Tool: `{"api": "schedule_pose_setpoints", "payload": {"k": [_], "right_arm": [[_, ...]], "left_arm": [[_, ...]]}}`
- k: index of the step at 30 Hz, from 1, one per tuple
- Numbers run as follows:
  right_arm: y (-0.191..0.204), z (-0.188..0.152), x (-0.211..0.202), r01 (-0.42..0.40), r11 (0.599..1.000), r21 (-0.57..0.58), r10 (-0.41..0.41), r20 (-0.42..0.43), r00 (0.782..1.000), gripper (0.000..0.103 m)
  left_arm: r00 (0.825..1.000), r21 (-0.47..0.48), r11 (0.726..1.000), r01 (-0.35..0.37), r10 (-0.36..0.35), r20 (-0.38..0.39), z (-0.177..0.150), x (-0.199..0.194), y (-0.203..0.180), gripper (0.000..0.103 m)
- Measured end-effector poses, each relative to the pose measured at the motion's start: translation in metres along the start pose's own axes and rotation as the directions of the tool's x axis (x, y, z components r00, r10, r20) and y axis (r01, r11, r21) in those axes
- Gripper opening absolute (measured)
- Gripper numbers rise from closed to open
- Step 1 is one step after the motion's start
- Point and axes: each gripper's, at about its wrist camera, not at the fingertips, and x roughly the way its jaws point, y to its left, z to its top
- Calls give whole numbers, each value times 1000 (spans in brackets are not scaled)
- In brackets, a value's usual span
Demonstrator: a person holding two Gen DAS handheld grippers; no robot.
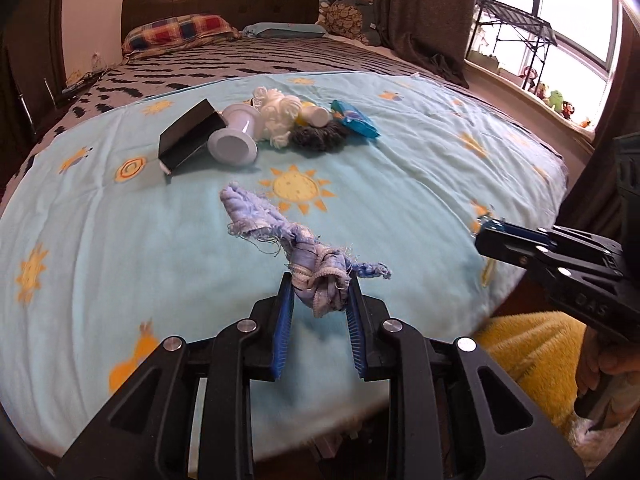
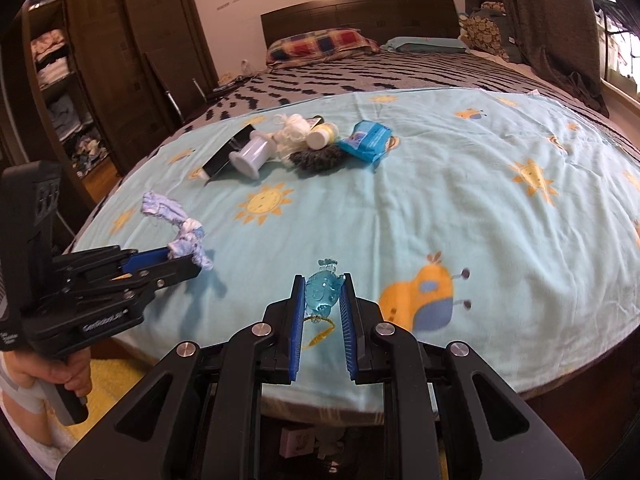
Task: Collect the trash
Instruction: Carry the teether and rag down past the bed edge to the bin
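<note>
My left gripper point(image 1: 320, 280) is shut on a frayed pale blue cloth scrap point(image 1: 316, 280), whose free end trails up to the left over the blanket; it also shows in the right wrist view point(image 2: 184, 236). My right gripper point(image 2: 322, 284) is shut on a small clear blue plastic piece point(image 2: 322, 290), held just above the blanket near the front edge. In the left wrist view the right gripper point(image 1: 480, 236) reaches in from the right. A heap of trash lies farther back: a black box point(image 1: 188, 134), a white spool point(image 1: 236, 136), white yarn point(image 1: 276, 116), a dark fuzzy clump point(image 1: 316, 136), a blue packet point(image 1: 354, 120).
The light blue sun-print blanket point(image 1: 400, 184) covers the foot of a bed with a patterned cover and pillows point(image 1: 180, 34). A wardrobe point(image 2: 120, 60) stands at the left, a window and a wire rack point(image 1: 516, 36) at the right. A yellow rug point(image 1: 532, 348) lies on the floor.
</note>
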Motion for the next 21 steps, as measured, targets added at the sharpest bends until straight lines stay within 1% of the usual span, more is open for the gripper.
{"api": "schedule_pose_setpoints", "payload": {"k": [4, 10, 15, 18, 21], "right_arm": [[7, -18, -13, 0, 1000, -2, 0, -3, 1000, 18], [9, -49, -24, 8, 1000, 6, -8, -37, 999, 18], [3, -76, -17, 10, 999, 36, -6, -100, 995, 18], [2, -93, -9, 6, 999, 49, 2, -143, 990, 18], [2, -105, 1, 12, 999, 50, -3, -182, 983, 18]], "left_arm": [[1000, 8, 1000, 14, -14, 4, -25, -20, -10, 24], [999, 7, 1000, 28, -27, -33, -65, -27, -20, 24], [996, 1, 999, 54, -54, -76, -96, -22, -28, 24], [989, 8, 996, 88, -86, -119, -115, -13, -33, 24], [981, 6, 994, 105, -103, -167, -129, 0, -35, 24]]}}
